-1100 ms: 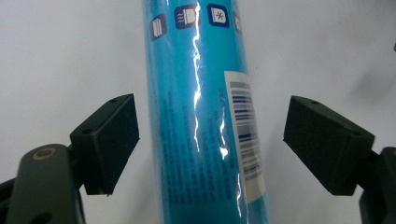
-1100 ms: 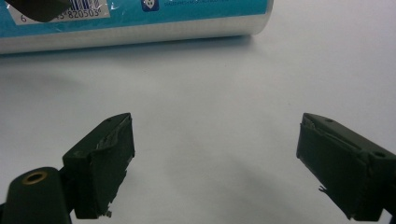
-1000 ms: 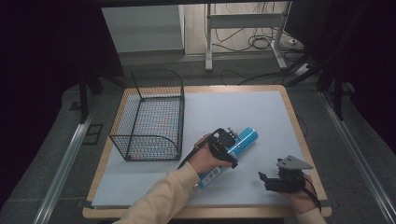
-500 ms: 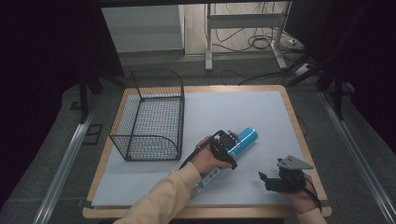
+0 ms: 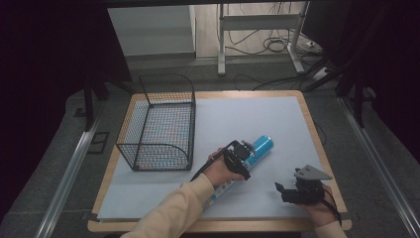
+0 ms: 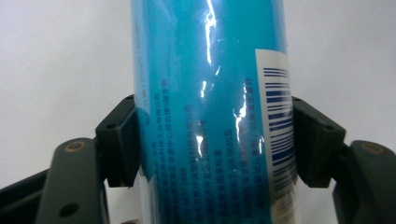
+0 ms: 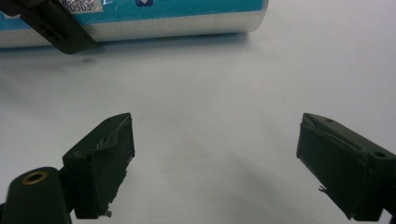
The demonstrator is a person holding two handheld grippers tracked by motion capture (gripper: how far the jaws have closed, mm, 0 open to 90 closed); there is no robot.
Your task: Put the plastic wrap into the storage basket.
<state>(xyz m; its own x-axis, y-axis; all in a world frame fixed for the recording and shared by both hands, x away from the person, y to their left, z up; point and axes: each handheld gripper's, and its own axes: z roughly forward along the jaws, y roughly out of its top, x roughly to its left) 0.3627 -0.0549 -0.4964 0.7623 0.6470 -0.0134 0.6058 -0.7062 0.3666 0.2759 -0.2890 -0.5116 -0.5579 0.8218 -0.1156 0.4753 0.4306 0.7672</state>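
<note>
While the left gripper (image 6: 208, 140) clamps its fingers (image 6: 119, 140) on the blue can (image 6: 210, 93) lying near the tabletop's (image 5: 277, 114) front edge, the right gripper (image 7: 215, 168) rests wide open — holding nothing — toward the front right corner.

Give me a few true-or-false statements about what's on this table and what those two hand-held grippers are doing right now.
1. The left gripper is closed on the blue can. True.
2. The blue can is inside the wire basket. False: it lies on its side on the white table top, to the right of the basket.
3. The right gripper holds something. False: its jaws are wide apart with nothing between them.
4. The wire basket has nothing in it. True.
</note>
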